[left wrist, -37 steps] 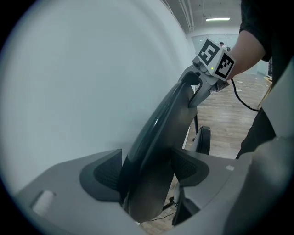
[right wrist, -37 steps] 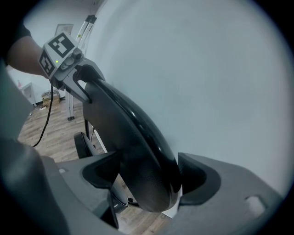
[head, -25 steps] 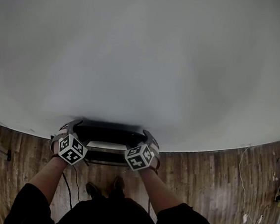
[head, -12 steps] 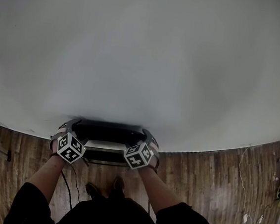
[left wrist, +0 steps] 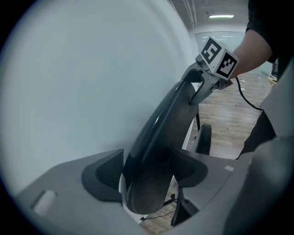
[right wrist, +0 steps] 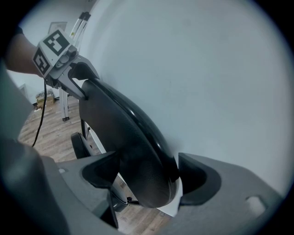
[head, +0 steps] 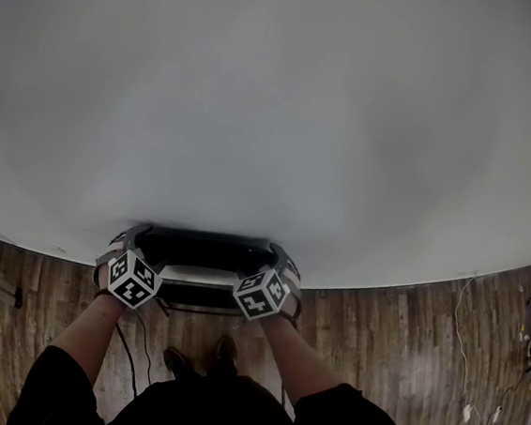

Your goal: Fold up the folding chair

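Black hard plastic forms the backrest (head: 205, 248) of the chair (head: 199, 289), which stands on the wood floor (head: 405, 316) close against the white wall (head: 276, 114). It looks stiff, smooth and a little slippery, and probably light enough for two grips. The curved top edge is the natural hold. The left gripper (left wrist: 147, 172) and right gripper (right wrist: 147, 176) each clamp that edge near one end, jaws wide around its thickness.

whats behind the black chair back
A plain white wall stands close behind the chair back; whether the two touch cannot be told. The chair back covers the strip of wall directly behind it, so nothing there can be seen.
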A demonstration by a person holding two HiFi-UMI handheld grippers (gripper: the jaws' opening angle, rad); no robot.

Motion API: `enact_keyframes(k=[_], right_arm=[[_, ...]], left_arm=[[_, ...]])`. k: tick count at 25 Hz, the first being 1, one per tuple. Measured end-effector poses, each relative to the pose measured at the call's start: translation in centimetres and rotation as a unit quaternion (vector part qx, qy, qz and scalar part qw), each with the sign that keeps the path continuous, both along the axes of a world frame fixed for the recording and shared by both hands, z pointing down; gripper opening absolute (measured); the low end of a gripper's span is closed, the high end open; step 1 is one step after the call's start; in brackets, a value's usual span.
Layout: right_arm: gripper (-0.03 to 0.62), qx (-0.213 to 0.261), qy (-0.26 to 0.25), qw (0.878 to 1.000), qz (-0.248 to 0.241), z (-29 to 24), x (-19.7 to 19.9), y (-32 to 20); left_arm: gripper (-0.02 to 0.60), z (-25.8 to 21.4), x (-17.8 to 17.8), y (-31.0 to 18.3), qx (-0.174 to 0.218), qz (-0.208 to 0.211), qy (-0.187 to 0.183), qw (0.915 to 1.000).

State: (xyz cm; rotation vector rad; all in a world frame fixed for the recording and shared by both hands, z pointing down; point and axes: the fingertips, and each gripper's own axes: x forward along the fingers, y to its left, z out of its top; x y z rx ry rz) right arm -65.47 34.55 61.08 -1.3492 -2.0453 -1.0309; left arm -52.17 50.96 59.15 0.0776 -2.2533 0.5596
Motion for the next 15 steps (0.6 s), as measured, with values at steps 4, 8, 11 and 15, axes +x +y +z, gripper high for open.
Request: enact_keyframes(k=[4, 8, 11, 15], right_arm=[[0.387, 0.000, 0.001, 1.000, 0.002, 0.04, -0.04, 0.13], [0.387, -0.001, 0.000, 1.000, 0.002, 0.07, -0.02, 0.13], [0.387, -0.002, -0.002, 1.000, 0.003, -0.08, -0.02, 0.06], [0.385, -0.003, -0.007, 1.000, 0.004, -0.16, -0.37, 0.20]], left_arm=[[0.316, -0.02, 0.13, 0.25, -0.003, -0.002, 0.001, 1.0000], [0.313, 0.02, 0.26, 0.40, -0.005, -0.004, 0.001, 1.0000], [0.310, -0.13, 0.35, 0.47, -0.006, -0.006, 0.000, 1.0000], [0.303, -0.24, 0.23, 0.87, -0.008, -0.009, 0.000, 0.9999]])
